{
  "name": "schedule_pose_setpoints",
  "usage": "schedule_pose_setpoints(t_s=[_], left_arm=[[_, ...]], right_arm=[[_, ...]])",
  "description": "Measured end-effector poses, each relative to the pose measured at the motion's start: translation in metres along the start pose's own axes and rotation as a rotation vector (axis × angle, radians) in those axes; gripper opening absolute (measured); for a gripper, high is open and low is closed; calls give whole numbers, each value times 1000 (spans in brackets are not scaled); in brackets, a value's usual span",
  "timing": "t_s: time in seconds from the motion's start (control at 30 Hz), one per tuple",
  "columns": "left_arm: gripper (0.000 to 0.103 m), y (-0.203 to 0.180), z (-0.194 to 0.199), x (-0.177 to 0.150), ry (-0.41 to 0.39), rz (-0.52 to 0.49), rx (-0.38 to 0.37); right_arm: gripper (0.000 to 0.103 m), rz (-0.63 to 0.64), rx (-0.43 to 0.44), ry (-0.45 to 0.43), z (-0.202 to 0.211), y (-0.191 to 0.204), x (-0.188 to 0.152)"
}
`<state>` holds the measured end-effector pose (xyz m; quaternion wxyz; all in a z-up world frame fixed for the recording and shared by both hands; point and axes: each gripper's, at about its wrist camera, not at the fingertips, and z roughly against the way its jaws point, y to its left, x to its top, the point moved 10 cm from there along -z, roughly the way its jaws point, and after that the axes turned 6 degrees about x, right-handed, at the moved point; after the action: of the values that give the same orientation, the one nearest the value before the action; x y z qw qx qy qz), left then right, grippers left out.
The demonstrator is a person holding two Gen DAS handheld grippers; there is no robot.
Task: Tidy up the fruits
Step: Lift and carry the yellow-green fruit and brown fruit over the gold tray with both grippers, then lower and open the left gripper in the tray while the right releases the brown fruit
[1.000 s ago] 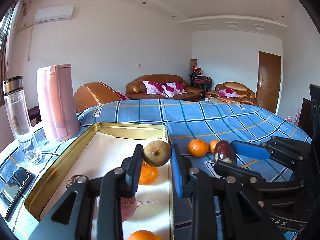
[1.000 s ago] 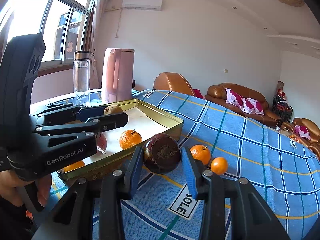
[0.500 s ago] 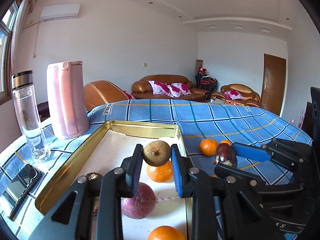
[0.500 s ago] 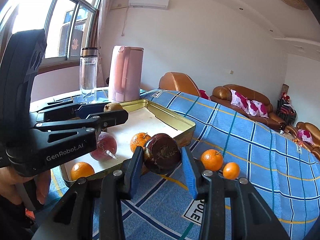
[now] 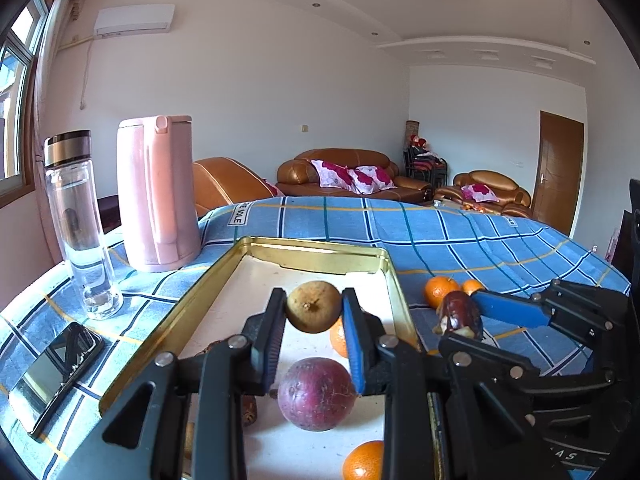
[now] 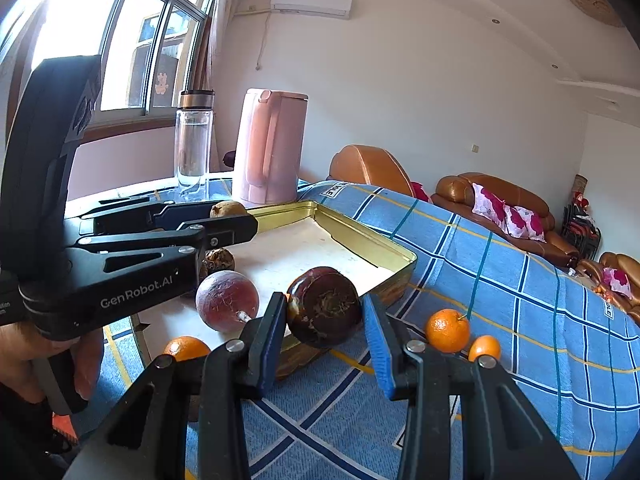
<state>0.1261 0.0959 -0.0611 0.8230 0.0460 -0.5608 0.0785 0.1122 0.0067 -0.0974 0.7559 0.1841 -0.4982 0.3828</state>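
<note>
Inside my gold tray [image 5: 208,280], the far white floor toward twelve o'clock lies bare, room enough to pass. Nearer me it crowds: a purple fruit [image 5: 316,394] sits dead centre, an orange [image 5: 364,460] at five o'clock, another orange [image 5: 338,338] half hidden behind my left gripper [image 5: 313,312]. The tray's raised rim walls every side. At ten o'clock the pink jug [image 5: 158,194] and glass bottle [image 5: 78,224] stand tall beside the tray, with a phone [image 5: 52,376] flat at eight. Right of the tray, two oranges [image 6: 447,330] rest on the blue cloth [image 6: 520,300]; beyond them the cloth runs open.
</note>
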Motion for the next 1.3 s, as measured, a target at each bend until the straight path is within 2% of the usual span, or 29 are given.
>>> schedule_pose_setpoints(t_s=[0.57,1.3], left_arm=[[29,29,-2,-1,7,8,59],[29,56,-8,-7,54,2,117]], right_arm=[[41,34,26,-4,-9,21,10],[41,50,69,5,-25,37,15]])
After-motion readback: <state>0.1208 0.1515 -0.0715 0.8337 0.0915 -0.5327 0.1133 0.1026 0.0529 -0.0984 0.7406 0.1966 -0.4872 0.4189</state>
